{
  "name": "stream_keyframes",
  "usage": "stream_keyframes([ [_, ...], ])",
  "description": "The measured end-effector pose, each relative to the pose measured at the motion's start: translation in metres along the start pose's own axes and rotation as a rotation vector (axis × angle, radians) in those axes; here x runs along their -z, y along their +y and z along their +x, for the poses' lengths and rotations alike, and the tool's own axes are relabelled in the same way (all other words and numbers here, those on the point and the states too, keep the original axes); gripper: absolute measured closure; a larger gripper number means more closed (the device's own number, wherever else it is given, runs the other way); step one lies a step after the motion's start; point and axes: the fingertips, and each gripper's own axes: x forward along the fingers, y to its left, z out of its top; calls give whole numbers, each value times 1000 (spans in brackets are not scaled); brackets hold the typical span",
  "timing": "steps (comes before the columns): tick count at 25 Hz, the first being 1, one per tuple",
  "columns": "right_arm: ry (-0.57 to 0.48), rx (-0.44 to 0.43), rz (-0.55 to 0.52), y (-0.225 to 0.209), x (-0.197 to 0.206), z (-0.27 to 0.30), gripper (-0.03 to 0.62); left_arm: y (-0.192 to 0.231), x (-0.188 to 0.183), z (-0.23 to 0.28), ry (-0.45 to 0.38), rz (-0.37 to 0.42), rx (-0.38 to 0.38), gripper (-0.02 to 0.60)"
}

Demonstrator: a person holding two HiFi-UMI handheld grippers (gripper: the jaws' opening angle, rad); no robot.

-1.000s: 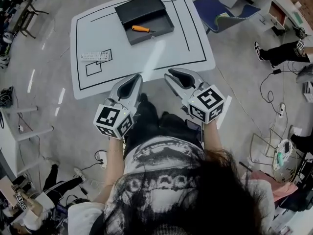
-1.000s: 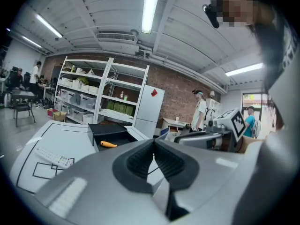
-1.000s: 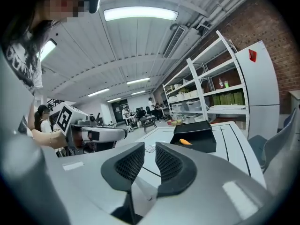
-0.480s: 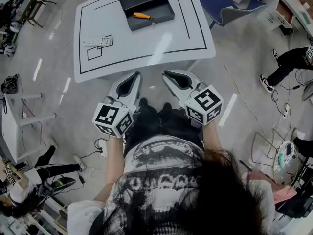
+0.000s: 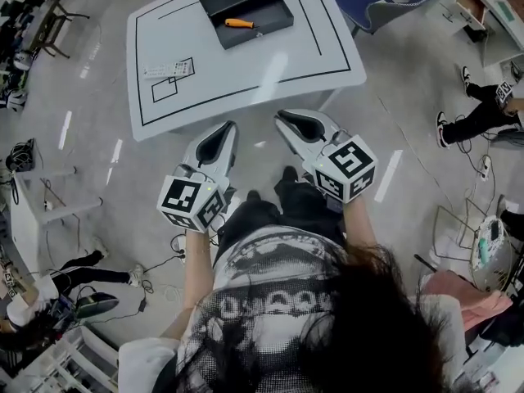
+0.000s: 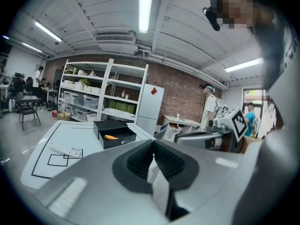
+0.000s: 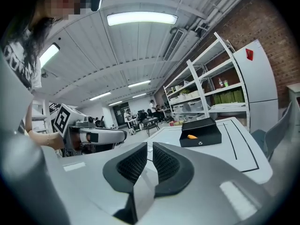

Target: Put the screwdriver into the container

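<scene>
The orange-handled screwdriver lies inside the open black container at the far side of the white table. It also shows in the left gripper view as the screwdriver in the container, and in the right gripper view as the screwdriver in the container. Both grippers hover over the floor, short of the table's near edge. My left gripper is shut and empty. My right gripper has just been closing; a thin slit remains with nothing in it.
A white remote lies by a drawn square on the table's left. A blue chair stands to the right of the table. People's legs, cables and metal frames ring the floor. Shelving fills the back wall.
The table has slid toward the top of the head view as the person steps back. Both grippers have drawn away from its near edge together.
</scene>
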Motion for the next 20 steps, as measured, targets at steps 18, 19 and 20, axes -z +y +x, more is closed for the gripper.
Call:
stream_keyframes([
  [18, -44, 156, 60, 117, 21, -1, 586, 9, 23, -103, -17, 27, 185, 581],
  [19, -46, 162, 64, 125, 23, -2, 588, 7, 25, -110, -16, 29, 194, 581],
  [20, -49, 169, 69, 132, 26, -2, 592, 6, 27, -116, -15, 31, 203, 581],
])
